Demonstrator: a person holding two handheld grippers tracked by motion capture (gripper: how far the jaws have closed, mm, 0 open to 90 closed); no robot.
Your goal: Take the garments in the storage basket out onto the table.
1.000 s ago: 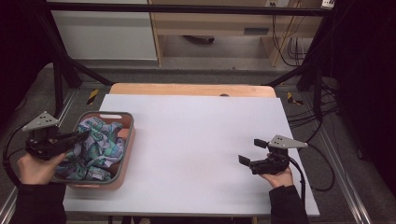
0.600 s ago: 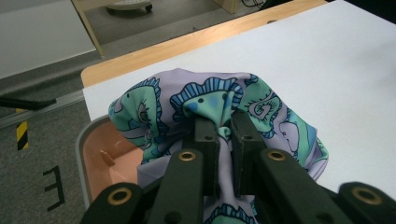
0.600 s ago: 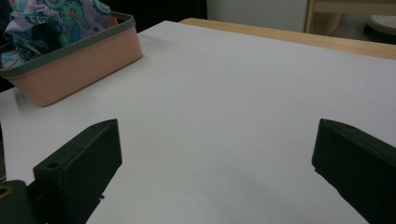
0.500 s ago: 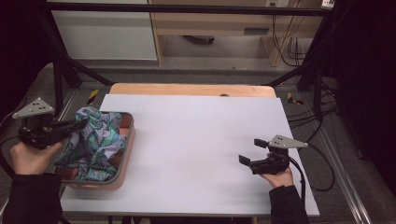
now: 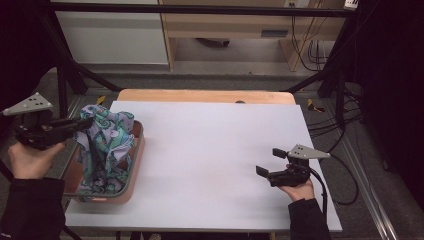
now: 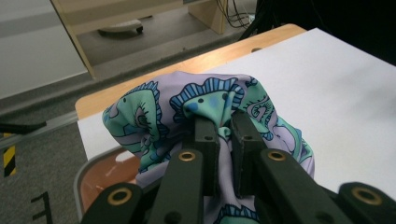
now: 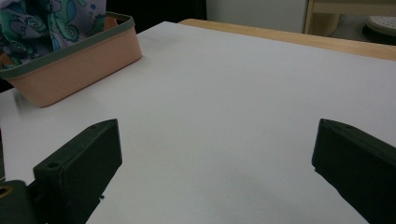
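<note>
Left gripper [image 6: 225, 128] jaws pinched on fold of patterned cloth [image 6: 205, 100]. Cloth hangs lengthwise from grip down into salmon basket [image 5: 131, 172] at table's [image 5: 210, 150] left edge, lower end inside. Left gripper view shows pinch close; high view shows drape. Right gripper [image 5: 270, 164] spread wide, empty, well apart over bare table.

Our left tongs [image 6: 225, 128] pinched on a fold of patterned cloth [image 6: 154, 116], cloth bunched up above an orange bin [image 6: 93, 175], our white counter [image 6: 336, 79] beyond, grey floor [image 6: 37, 154] at left
</note>
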